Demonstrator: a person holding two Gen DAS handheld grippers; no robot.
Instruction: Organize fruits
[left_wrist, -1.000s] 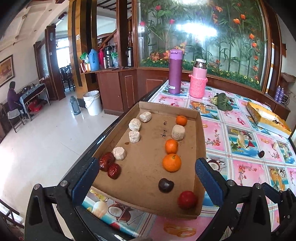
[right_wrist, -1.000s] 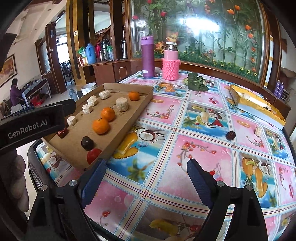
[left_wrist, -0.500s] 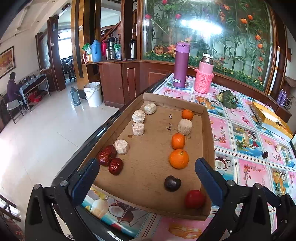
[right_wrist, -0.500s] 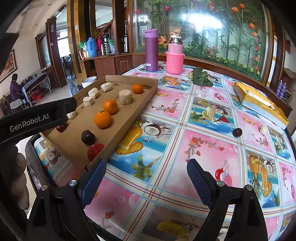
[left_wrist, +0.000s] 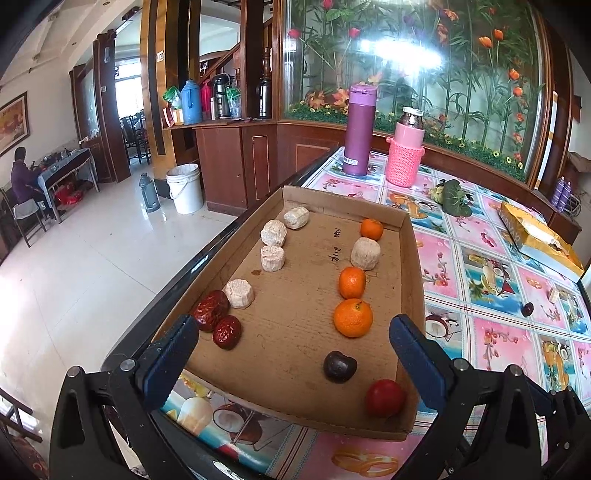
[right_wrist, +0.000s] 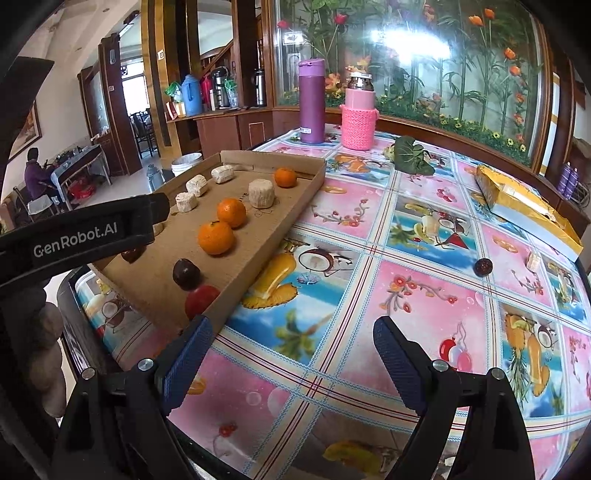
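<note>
A shallow cardboard tray (left_wrist: 406, 258) (right_wrist: 280, 229) lies at the table's left edge. In it are three oranges (left_wrist: 352, 318), several pale cakes (left_wrist: 273, 232), two red dates (left_wrist: 227, 331), a dark plum (left_wrist: 340, 366) and a red fruit (left_wrist: 384, 398). A dark fruit (right_wrist: 483, 266) and a pale piece (right_wrist: 533, 261) lie loose on the table at the right. My left gripper (left_wrist: 291, 354) is open over the tray's near end. My right gripper (right_wrist: 290, 354) is open and empty above the tablecloth, right of the tray.
A purple flask (right_wrist: 312, 101) and a pink knit-covered jar (right_wrist: 357, 114) stand at the table's far side. Green leaves (right_wrist: 412, 155) lie near them. A gold box (right_wrist: 524, 206) sits at the right. The table edge drops to the floor left of the tray.
Both grippers have moved slightly forward and up; the tray looks a little closer and lower in view. Nothing was taken hold of or moved.
</note>
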